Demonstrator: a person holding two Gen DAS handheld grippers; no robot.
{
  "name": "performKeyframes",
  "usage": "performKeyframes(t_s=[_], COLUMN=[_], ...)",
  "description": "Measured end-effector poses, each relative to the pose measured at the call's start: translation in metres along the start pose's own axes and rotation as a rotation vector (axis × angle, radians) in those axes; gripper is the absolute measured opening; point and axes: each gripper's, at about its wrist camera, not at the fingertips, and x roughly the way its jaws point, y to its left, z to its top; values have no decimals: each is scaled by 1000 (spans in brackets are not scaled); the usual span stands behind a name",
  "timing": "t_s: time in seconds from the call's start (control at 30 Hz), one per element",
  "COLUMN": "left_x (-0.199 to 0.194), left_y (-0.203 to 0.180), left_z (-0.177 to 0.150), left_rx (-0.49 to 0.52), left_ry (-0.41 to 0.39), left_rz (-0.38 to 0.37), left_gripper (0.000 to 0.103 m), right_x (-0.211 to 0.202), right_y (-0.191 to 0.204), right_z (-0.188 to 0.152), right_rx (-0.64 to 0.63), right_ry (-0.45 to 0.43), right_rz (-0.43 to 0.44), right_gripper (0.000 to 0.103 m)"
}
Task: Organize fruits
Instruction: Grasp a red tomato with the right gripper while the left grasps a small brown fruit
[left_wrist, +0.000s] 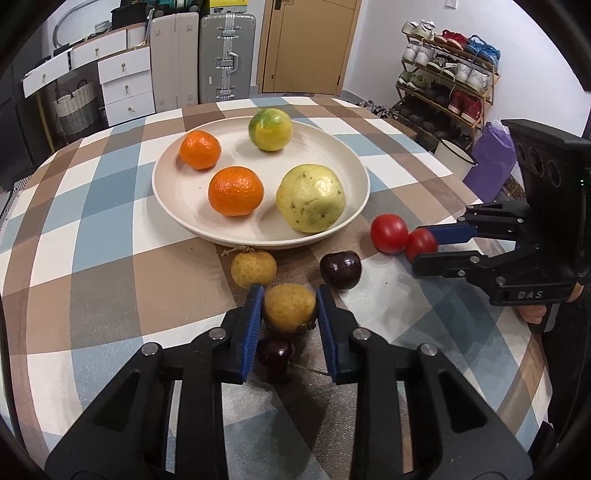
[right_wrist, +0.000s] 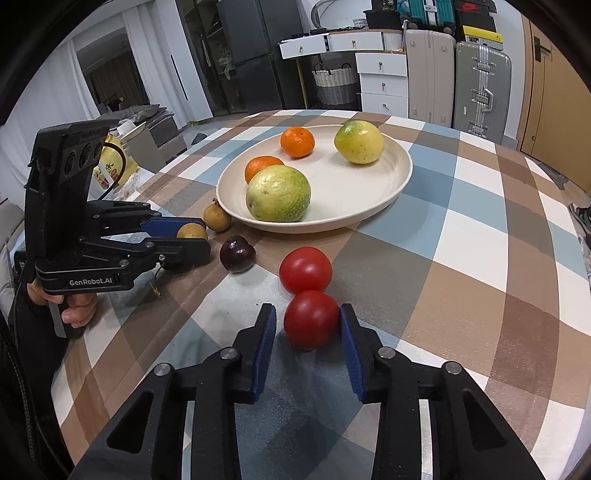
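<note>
A cream plate (left_wrist: 173, 184) (right_wrist: 399, 173) holds two oranges (left_wrist: 236, 190), a green-yellow citrus (left_wrist: 270, 129) and a pale guava (left_wrist: 310, 197). My left gripper (left_wrist: 290, 308) is shut on a brown longan (left_wrist: 290, 307), lifted just off the cloth; it also shows in the right wrist view (right_wrist: 192, 232). A dark cherry (left_wrist: 274, 360) lies under it. A second longan (left_wrist: 253, 268) and another cherry (left_wrist: 340, 270) lie near the plate. My right gripper (right_wrist: 308, 319) is open around the nearer of two tomatoes (right_wrist: 311, 319); the right pad touches it, the left stands apart. The other tomato (right_wrist: 305, 270) lies just beyond.
The round table has a checked cloth (left_wrist: 92, 258). Beyond it stand suitcases (left_wrist: 227, 55), white drawers (left_wrist: 125, 85), a shoe rack (left_wrist: 447, 81) and a white enamel mug (left_wrist: 454, 157) off the right edge.
</note>
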Motion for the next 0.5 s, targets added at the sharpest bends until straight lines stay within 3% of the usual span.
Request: performKeyframes(t_s=[0.5], left_x=[-28], left_y=[5], left_z=[6], left_rx=[-28], left_ry=[-124], left_rz=[2], left_gripper=[26], right_x=[-17], right_y=[0], right_z=[4], right_rx=[3], right_ry=[-91], right_rz=[28], right_gripper=[29])
